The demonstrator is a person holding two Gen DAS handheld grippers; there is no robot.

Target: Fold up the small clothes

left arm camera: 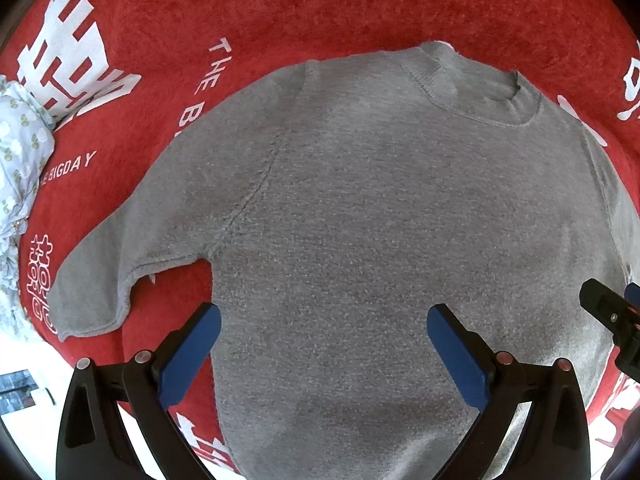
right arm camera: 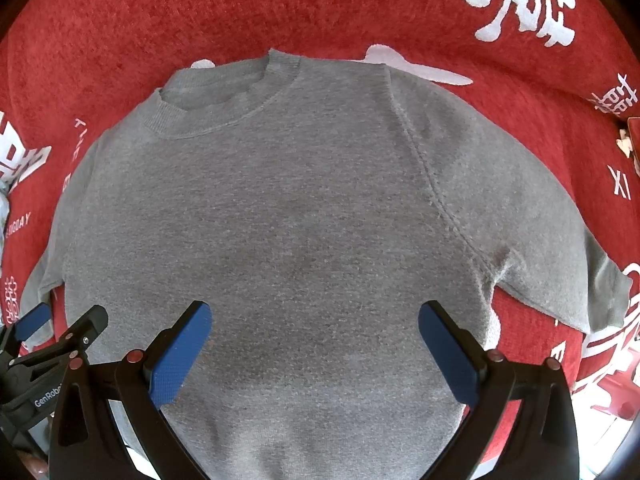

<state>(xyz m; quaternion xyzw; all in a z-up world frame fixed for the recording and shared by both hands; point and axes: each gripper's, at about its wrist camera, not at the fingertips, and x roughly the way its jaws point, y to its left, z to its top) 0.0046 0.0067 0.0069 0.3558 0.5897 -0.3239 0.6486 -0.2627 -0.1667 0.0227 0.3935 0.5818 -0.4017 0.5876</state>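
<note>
A small grey short-sleeved sweater [left arm camera: 360, 208] lies flat on a red cloth [left arm camera: 320, 8], collar away from me, both sleeves spread out. It also shows in the right wrist view [right arm camera: 304, 208]. My left gripper [left arm camera: 324, 328] is open and empty above the lower left part of the body; its left finger is over the red cloth beside the hem edge. My right gripper [right arm camera: 316, 324] is open and empty above the lower right part of the body. The right gripper shows at the right edge of the left wrist view [left arm camera: 612, 312]; the left gripper shows at the lower left of the right wrist view [right arm camera: 52, 332].
The red cloth carries white characters and lettering [left arm camera: 76, 60]. A pale floral fabric bundle [left arm camera: 20, 152] lies at the far left. A small brown object [right arm camera: 632, 136] sits at the cloth's right edge. White floor [left arm camera: 36, 368] shows beyond the near edge.
</note>
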